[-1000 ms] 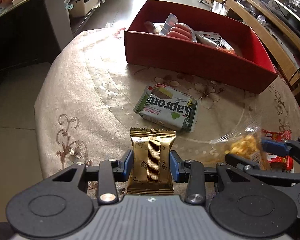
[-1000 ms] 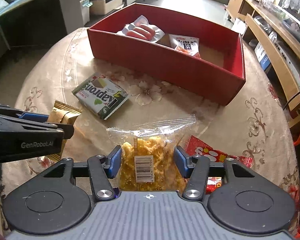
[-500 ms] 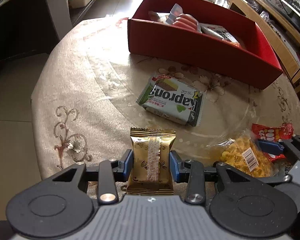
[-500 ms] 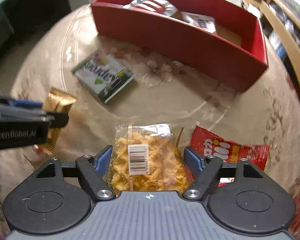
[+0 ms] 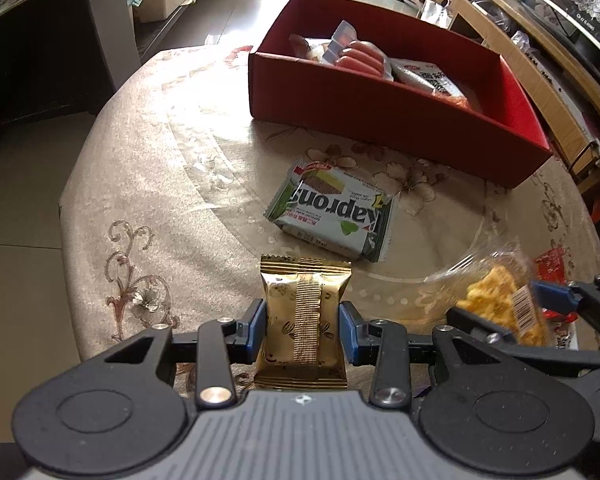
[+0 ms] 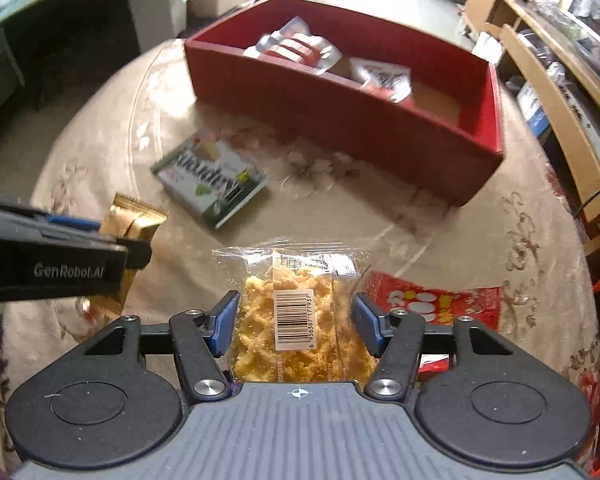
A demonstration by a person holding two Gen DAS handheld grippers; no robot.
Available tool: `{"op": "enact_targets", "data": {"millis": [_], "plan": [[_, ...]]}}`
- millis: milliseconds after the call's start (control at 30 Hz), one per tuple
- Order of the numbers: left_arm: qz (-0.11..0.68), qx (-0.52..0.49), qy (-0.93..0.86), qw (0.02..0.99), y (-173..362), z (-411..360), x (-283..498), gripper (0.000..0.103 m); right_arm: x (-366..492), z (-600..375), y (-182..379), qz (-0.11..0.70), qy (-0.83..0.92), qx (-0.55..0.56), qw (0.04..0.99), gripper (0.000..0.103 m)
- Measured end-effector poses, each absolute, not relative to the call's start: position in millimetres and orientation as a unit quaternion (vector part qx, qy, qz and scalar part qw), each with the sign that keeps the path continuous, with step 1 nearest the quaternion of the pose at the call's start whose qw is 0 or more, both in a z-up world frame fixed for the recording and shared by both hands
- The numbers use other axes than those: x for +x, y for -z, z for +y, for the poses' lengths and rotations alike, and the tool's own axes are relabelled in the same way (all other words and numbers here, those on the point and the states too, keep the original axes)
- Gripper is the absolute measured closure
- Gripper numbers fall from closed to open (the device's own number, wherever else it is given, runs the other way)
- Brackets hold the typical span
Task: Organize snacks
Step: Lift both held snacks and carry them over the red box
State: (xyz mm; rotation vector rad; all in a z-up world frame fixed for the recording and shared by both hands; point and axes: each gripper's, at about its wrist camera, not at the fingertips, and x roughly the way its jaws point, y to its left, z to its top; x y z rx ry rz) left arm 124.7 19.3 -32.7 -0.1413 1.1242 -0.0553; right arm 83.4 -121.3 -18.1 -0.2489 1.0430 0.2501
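We see the left gripper (image 5: 303,322) clamped on a gold foil snack packet (image 5: 303,320), its blue pads (image 5: 256,326) pressing both long edges, the packet standing upright between them with its crimped top edge free above the pads. In the right wrist view that same gripper comes in from the left edge, its side printed "GenRobot.AI", with the gold packet poking out past it.

The right gripper (image 6: 296,322) has a clear bag of yellow crunchy snack (image 6: 300,320) between its fingers (image 6: 224,322), barcode label facing the camera. Its jaws have just been closing around the bag; the left pad touches the bag's side, while the right one sits at the loose plastic edge, so we cannot tell whether the grip is firm.

Just right of the bag, a red snack packet (image 6: 436,296) lies flat on the cloth. Farther out, between the grippers and the box, a green and white Kapron wafer pack (image 5: 332,212) lies flat on the beige embroidered tablecloth (image 5: 148,184). Beyond it stands the red open box (image 5: 400,136), holding a sealed pack of sausages (image 5: 356,54) and a white printed packet (image 5: 428,78) beside it; the box's right end shows bare cardboard floor.
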Motion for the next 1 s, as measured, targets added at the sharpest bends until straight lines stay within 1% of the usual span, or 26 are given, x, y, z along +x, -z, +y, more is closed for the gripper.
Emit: {"op": "enact_targets", "data": {"millis": [133, 567, 1000], "plan": [[0.526, -0.069, 0.031, 0.847, 27, 17, 127, 0.067, 85, -132, 3, 0.477, -0.114, -0.090, 0.867, 0.036], [0.497, -0.069, 0.042, 0.864, 3, 9, 153, 0.067, 103, -142, -17, 0.447, -0.100, -0.055, 0.887, 0.036], [0.456, -0.056, 0.038, 0.887, -27, -10, 217, 0.067, 155, -151, -37, 0.408, -0.068, -0.022, 0.910, 0.036]]}}
